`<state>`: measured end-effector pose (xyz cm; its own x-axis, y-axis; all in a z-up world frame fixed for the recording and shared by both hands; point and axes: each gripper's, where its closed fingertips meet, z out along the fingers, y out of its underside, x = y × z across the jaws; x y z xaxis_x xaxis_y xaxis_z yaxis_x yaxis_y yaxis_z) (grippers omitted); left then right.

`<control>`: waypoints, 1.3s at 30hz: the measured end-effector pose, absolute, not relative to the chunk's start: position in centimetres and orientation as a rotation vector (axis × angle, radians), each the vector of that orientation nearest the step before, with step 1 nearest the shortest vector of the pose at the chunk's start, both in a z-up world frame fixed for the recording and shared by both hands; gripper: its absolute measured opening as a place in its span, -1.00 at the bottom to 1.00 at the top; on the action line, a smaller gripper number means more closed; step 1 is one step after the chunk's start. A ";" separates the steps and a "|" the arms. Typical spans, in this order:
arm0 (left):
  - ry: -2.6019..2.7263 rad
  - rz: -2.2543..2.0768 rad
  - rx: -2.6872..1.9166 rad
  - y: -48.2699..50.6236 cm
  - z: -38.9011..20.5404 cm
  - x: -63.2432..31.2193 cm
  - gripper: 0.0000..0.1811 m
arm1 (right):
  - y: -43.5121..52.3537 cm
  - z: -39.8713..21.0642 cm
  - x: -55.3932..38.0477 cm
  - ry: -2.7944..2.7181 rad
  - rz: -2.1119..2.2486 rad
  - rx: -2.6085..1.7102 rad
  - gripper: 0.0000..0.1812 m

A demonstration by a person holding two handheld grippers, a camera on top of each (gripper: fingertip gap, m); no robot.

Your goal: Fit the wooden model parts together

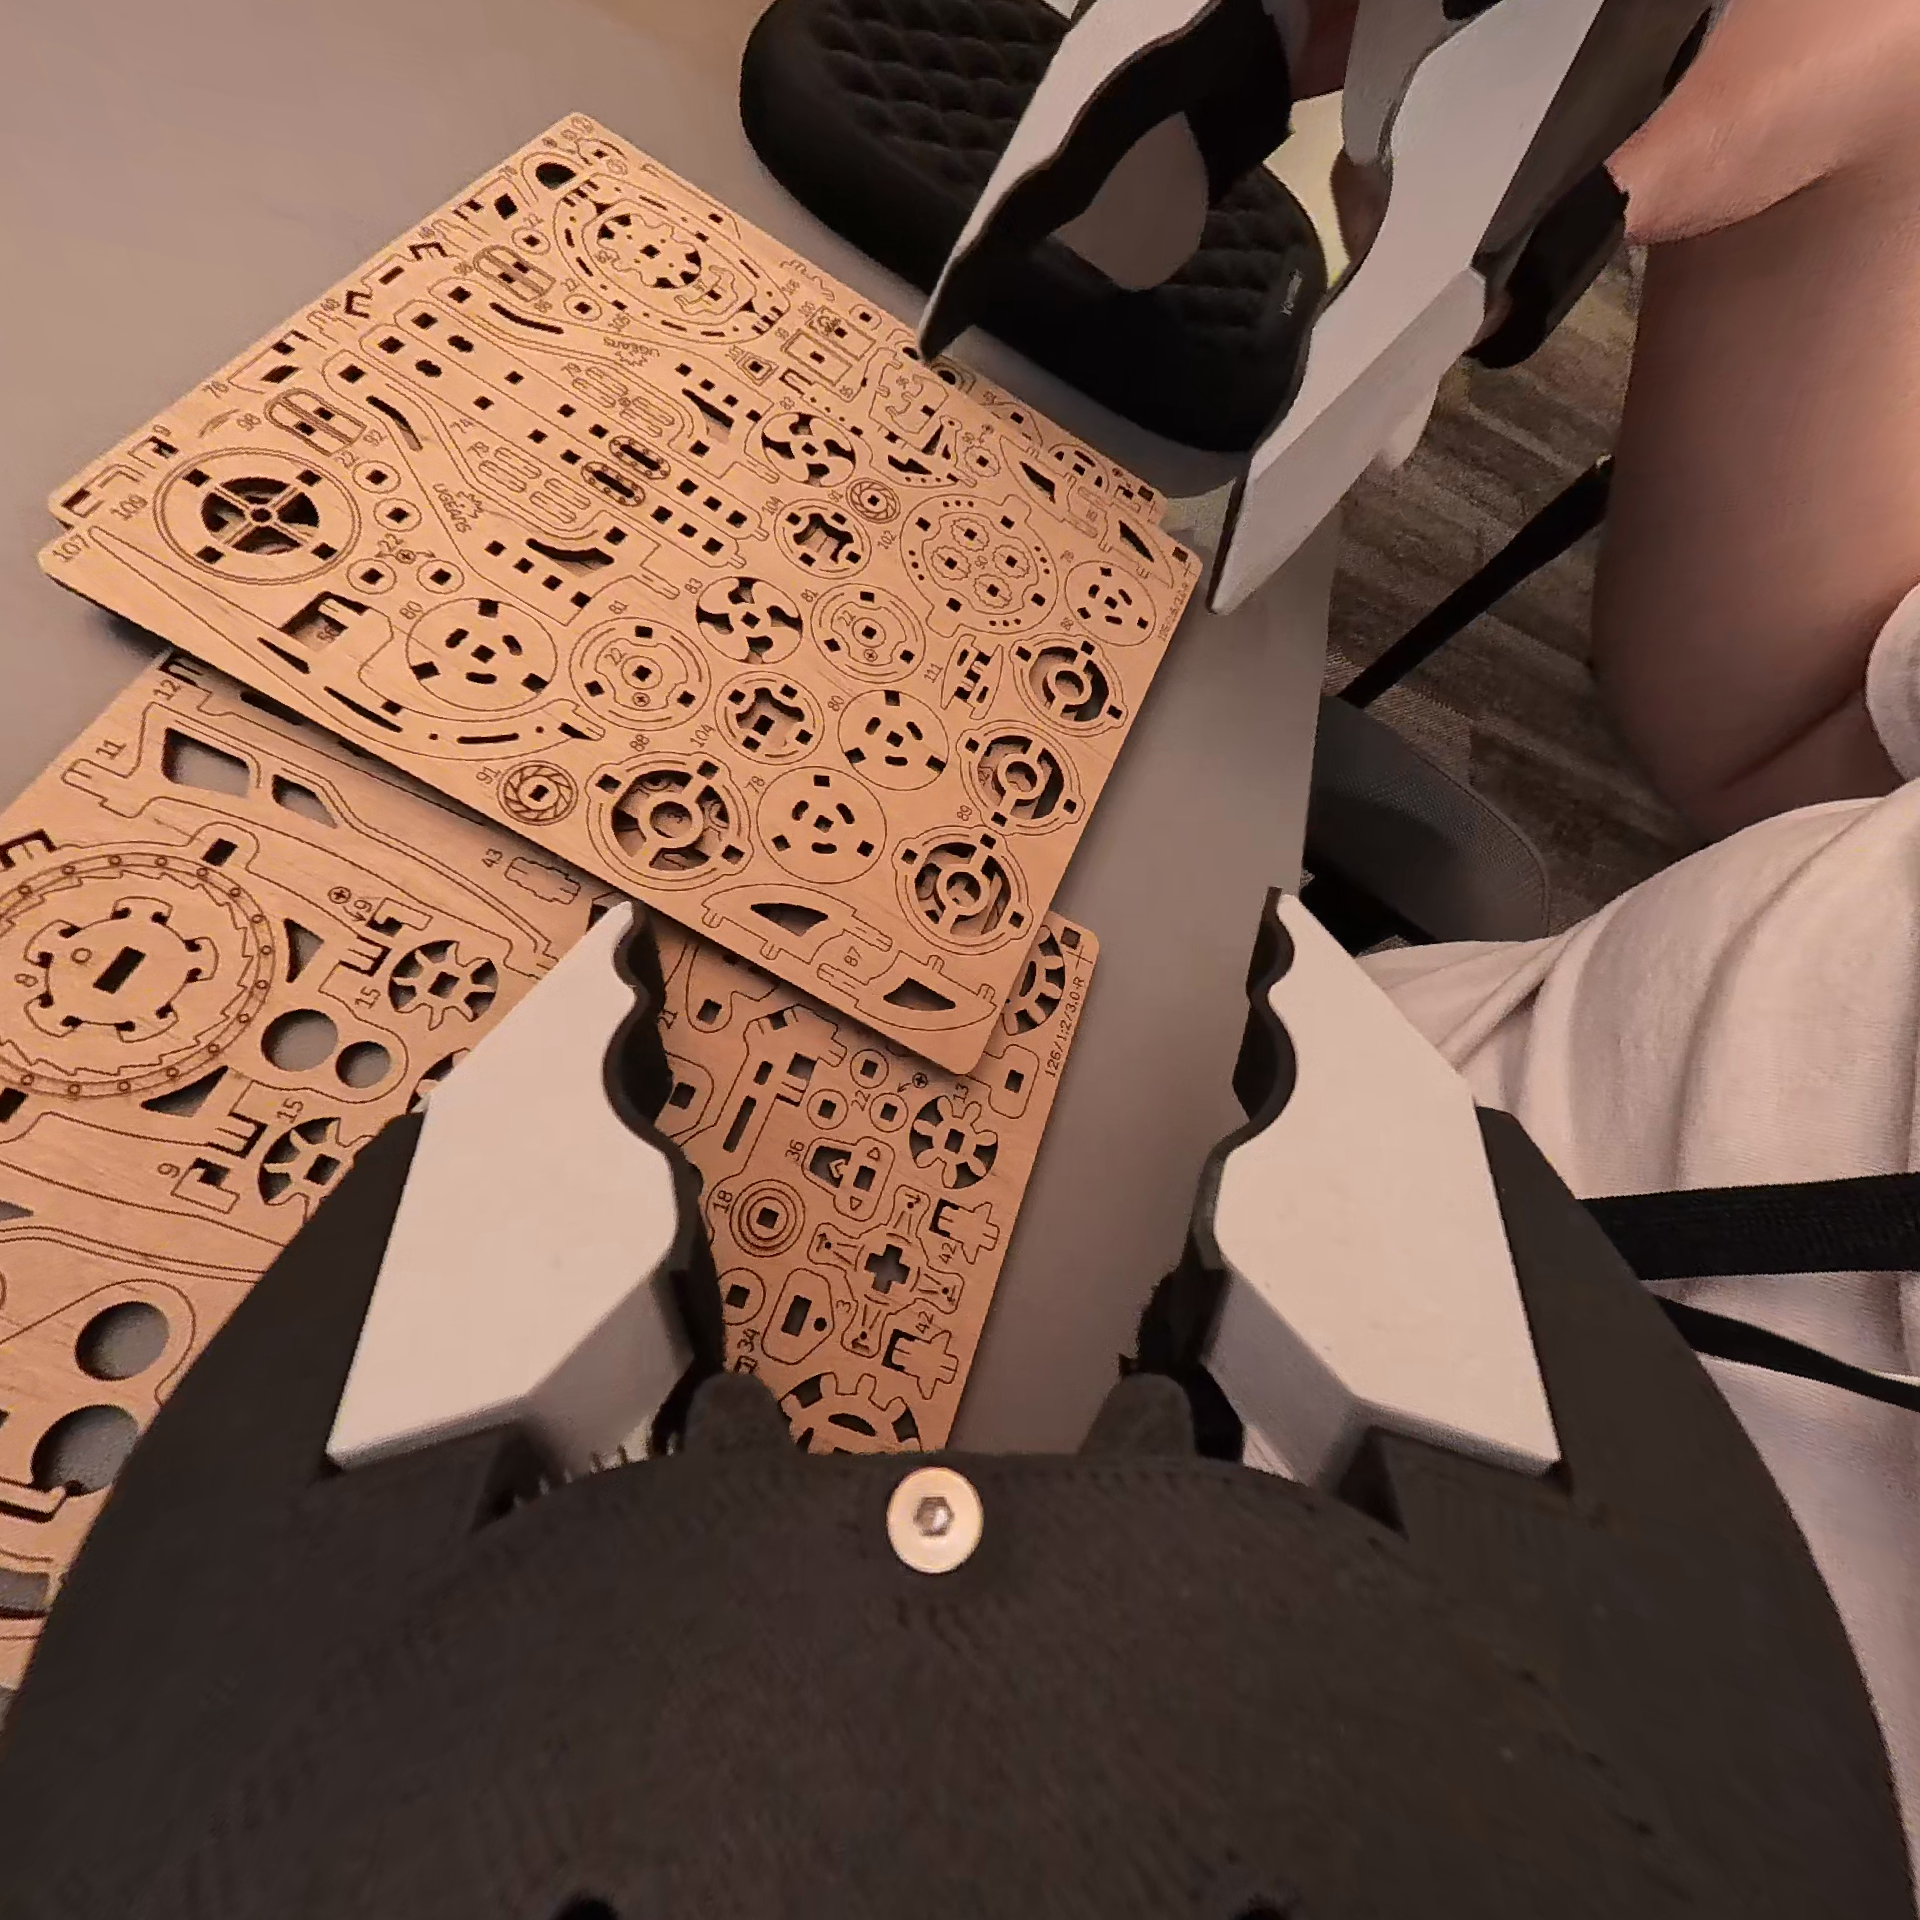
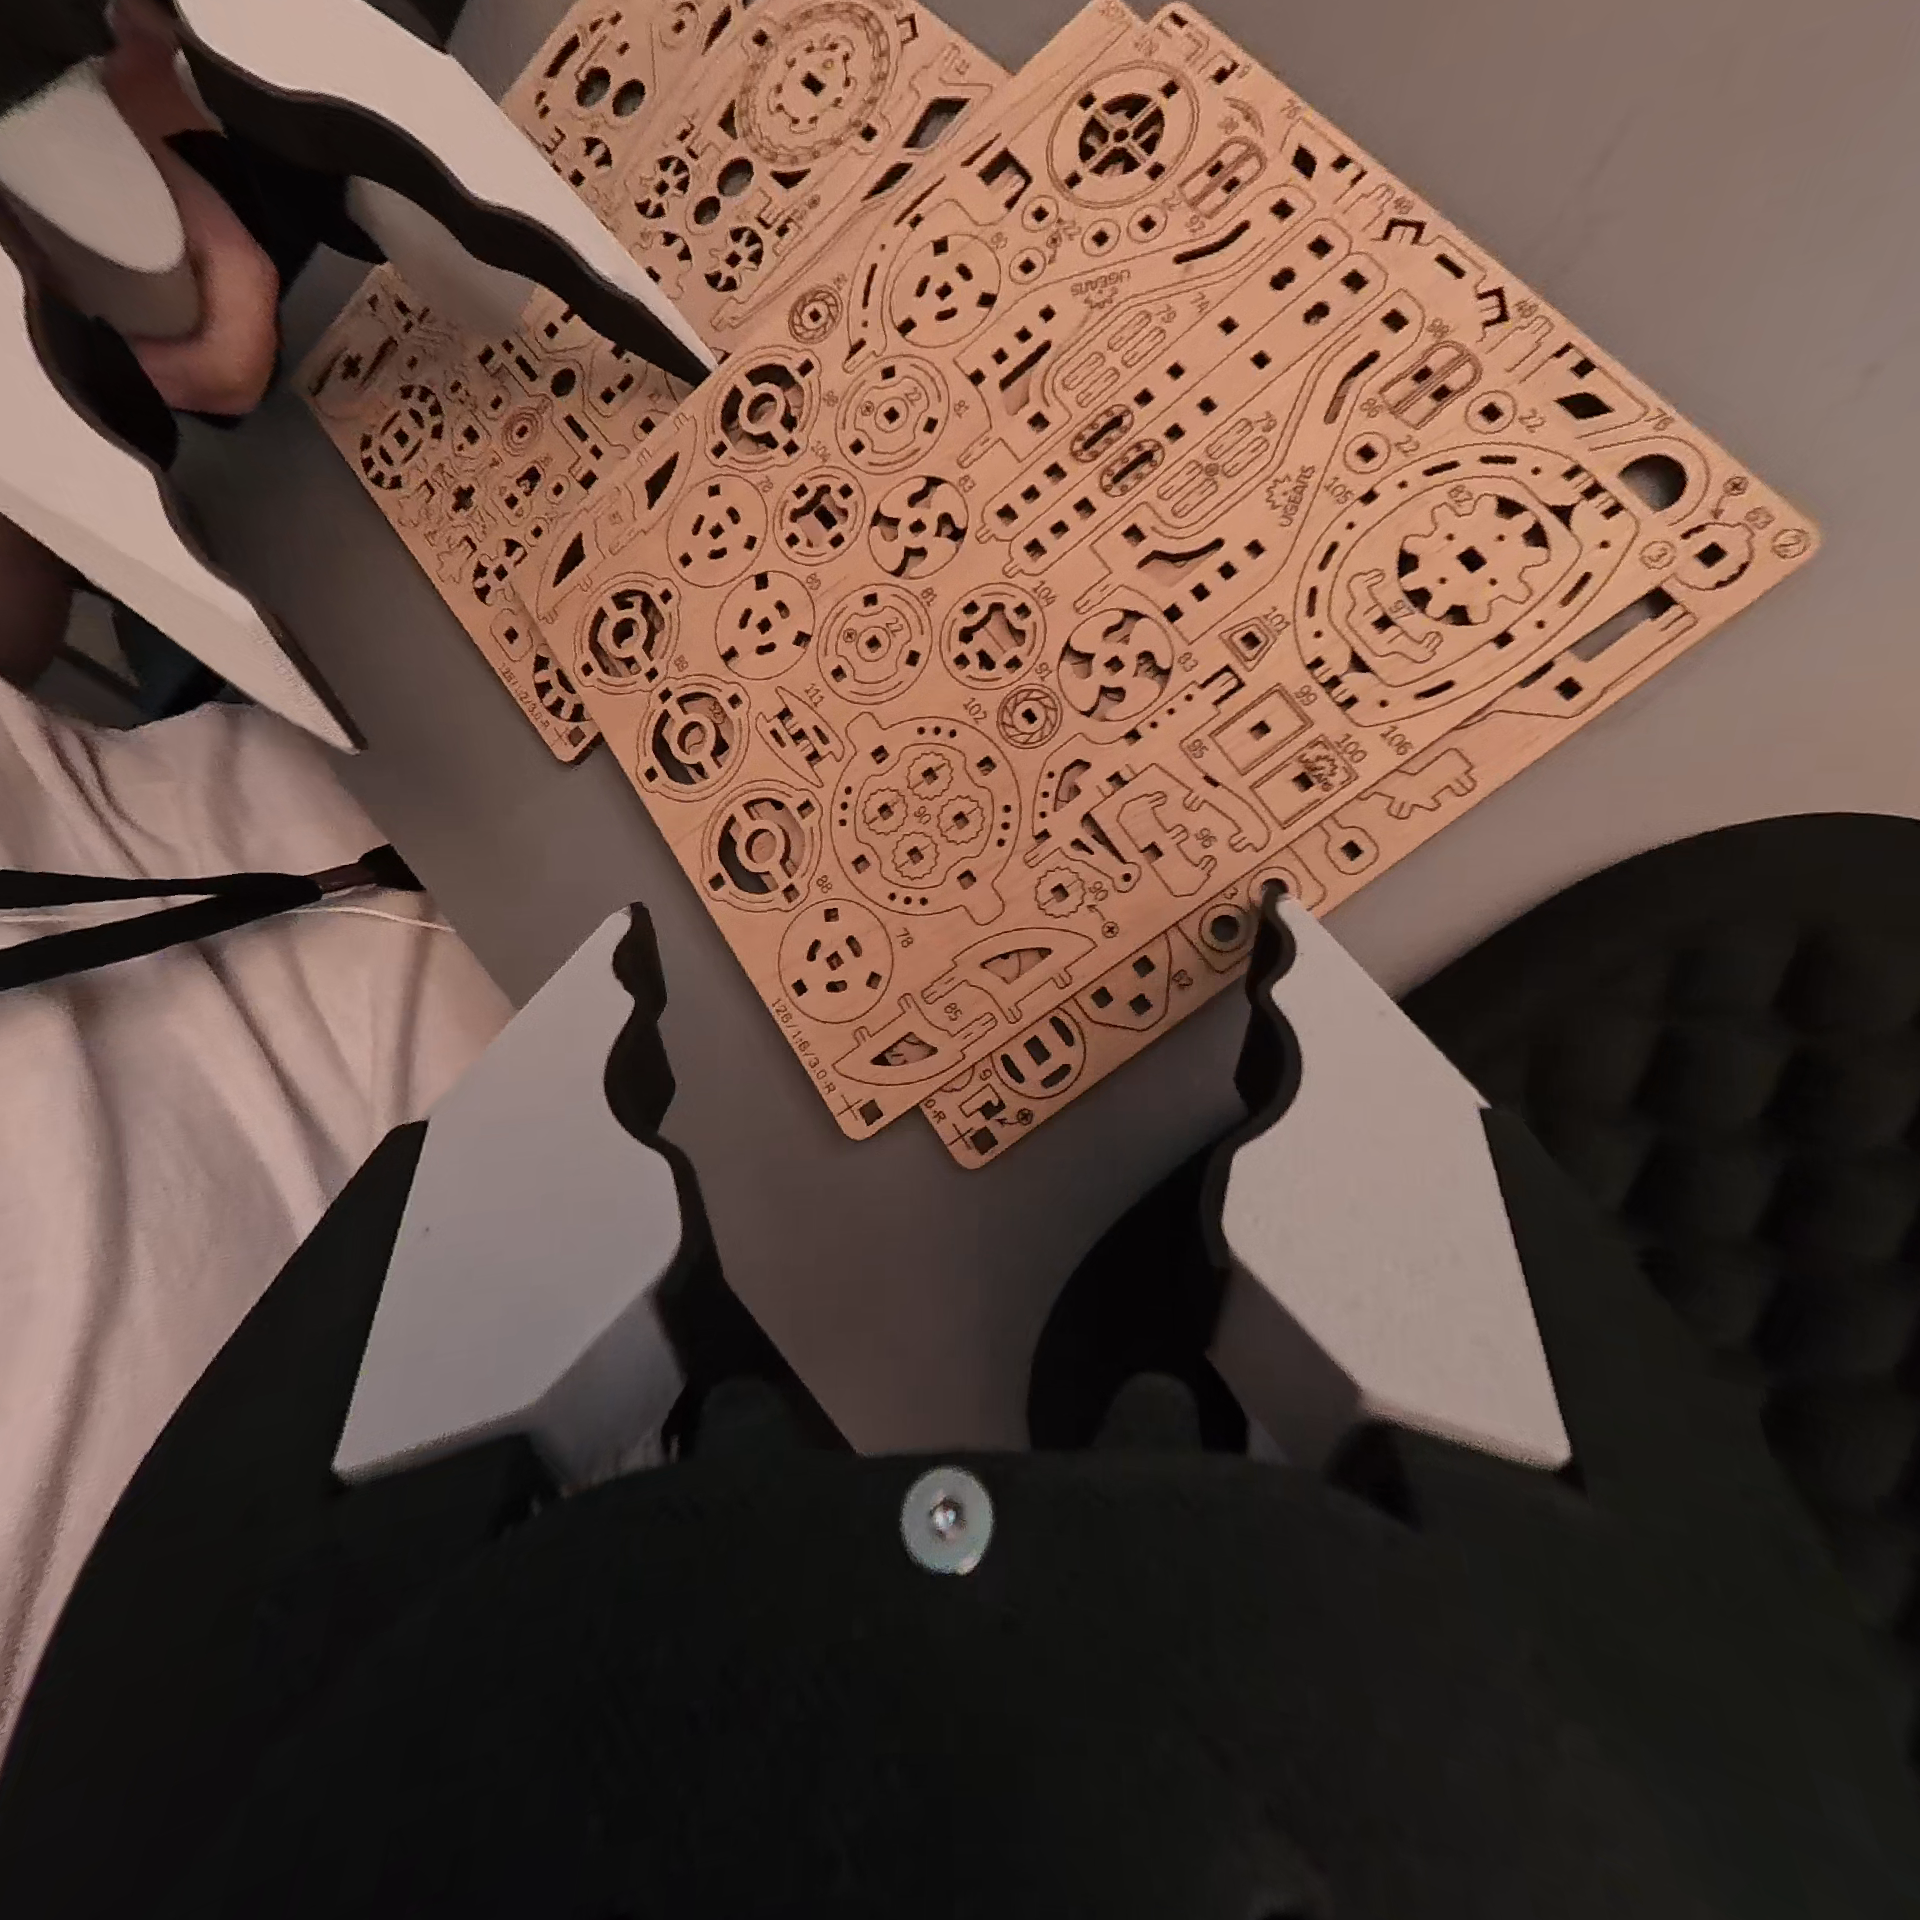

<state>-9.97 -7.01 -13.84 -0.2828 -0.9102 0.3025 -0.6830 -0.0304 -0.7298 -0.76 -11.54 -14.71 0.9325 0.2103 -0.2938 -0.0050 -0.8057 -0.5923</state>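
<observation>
A grey table (image 1: 1174, 790) under both tongs; a black quilted cushion (image 2: 1704, 1091) right of the right tongs

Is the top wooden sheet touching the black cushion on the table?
Apart. In the right wrist view a strip of bare grey table runs between the top wooden sheet and the black cushion; the left wrist view shows the same gap.

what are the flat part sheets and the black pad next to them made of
Part sheets: thin plywood by the look, pale matt with visible grain and dark, burnt-looking cut lines, probably laser-cut. Black pad: soft foam or fabric cushion, matt with a quilted dimple pattern; exact material unclear.
</observation>
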 end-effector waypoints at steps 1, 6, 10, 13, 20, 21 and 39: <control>1.981 -1.212 -1.685 -7.1 -13.8 -10.0 0.23 | -11.6 -14.7 -0.9 -0.142 0.467 -2.478 0.24; 1.982 -1.228 -1.678 -7.8 -13.8 -9.9 0.24 | -12.3 -14.7 -1.4 -0.138 0.475 -2.502 0.25; 1.968 -1.272 -1.674 -8.5 -13.6 -10.0 0.23 | -13.1 -14.5 -1.6 -0.102 0.510 -2.505 0.25; 1.959 -1.325 -1.679 -9.0 -13.2 -10.1 0.23 | -13.5 -14.3 -1.6 -0.068 0.536 -2.496 0.25; 1.945 -1.369 -1.673 -9.6 -12.8 -10.4 0.23 | -14.2 -14.2 -1.9 -0.048 0.556 -2.487 0.25; 1.945 -1.367 -1.668 -9.6 -12.7 -10.4 0.23 | -14.3 -14.2 -2.1 -0.055 0.553 -2.490 0.25; 1.822 -1.340 -1.766 -7.7 -13.4 -10.9 0.18 | -15.4 -14.7 -2.9 -0.143 0.484 -2.478 0.22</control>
<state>-10.94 -7.69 -13.36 -0.2195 -0.8927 0.3936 -0.6417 -0.1718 -0.7475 -2.86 -15.40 -14.67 0.9275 0.2112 -0.3086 -0.0092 -0.8122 -0.5833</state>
